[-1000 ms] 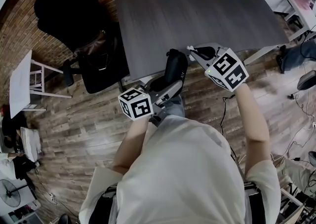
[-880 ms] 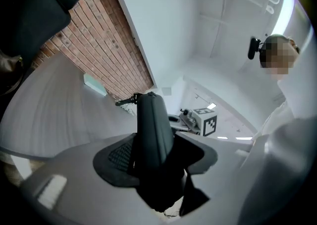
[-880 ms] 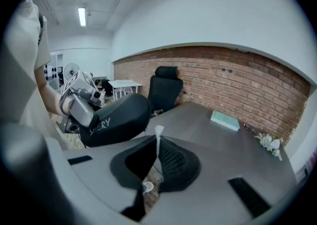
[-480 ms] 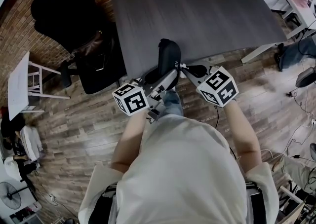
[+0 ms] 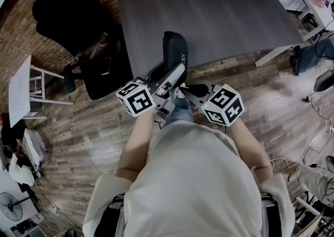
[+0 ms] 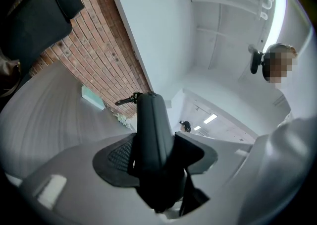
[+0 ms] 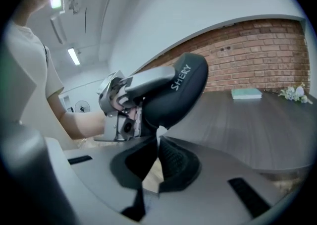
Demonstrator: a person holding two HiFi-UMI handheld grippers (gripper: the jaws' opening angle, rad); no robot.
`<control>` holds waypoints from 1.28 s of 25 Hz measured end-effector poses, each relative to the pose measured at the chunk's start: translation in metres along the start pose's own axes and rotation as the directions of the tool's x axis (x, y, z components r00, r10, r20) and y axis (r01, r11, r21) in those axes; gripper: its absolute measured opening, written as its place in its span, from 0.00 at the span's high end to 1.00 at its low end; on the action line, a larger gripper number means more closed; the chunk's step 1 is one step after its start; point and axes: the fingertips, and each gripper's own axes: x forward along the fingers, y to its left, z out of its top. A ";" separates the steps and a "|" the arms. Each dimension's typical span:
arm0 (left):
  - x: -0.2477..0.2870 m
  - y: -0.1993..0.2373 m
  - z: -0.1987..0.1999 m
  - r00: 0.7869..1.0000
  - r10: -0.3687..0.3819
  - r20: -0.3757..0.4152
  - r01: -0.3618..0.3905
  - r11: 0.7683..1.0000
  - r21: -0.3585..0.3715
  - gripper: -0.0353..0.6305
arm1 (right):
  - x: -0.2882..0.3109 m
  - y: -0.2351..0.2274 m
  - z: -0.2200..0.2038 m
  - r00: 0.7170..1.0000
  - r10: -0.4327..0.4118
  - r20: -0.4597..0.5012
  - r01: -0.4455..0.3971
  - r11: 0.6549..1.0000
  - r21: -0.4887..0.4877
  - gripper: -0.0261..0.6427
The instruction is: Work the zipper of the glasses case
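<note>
Left claw (image 6: pixel 156 159) is clamping the glasses case (image 5: pixel 175 50) while the shut right claw (image 7: pixel 157 140) is meeting its near edge; zipper run apparently unfinished

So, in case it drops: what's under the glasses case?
Around the glasses case show the dark table's near edge and wood floor. Directly beneath is covered by the case and the left gripper clamping it.

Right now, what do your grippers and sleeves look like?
The left gripper and right gripper are pale grey with black ribbed pads; each carries a white cube printed with black square markers. The person wears a light short-sleeved shirt.
</note>
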 end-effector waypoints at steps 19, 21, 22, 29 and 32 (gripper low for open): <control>0.028 0.054 -0.004 0.999 0.044 -0.016 -0.045 0.998 -0.050 0.58 | 0.003 -0.038 -0.004 0.989 -0.135 0.058 0.131 0.989 0.070 0.89; 0.033 0.076 -0.005 0.996 0.088 -0.033 -0.090 0.994 -0.058 0.58 | -0.001 -0.061 -0.011 0.980 -0.195 0.044 0.190 0.976 0.102 0.79; 0.036 0.087 -0.006 0.993 0.114 -0.042 -0.116 0.991 -0.061 0.57 | -0.003 -0.074 -0.013 0.973 -0.226 0.041 0.221 0.969 0.114 0.79; 0.062 0.169 -0.022 0.956 0.254 -0.147 -0.270 0.958 -0.095 0.57 | -0.018 -0.153 0.001 0.916 -0.391 0.091 0.375 0.914 0.154 0.95; 0.077 0.203 -0.026 0.934 0.297 -0.199 -0.321 0.942 -0.099 0.57 | -0.010 -0.178 0.009 0.904 -0.415 0.103 0.397 0.904 0.157 0.96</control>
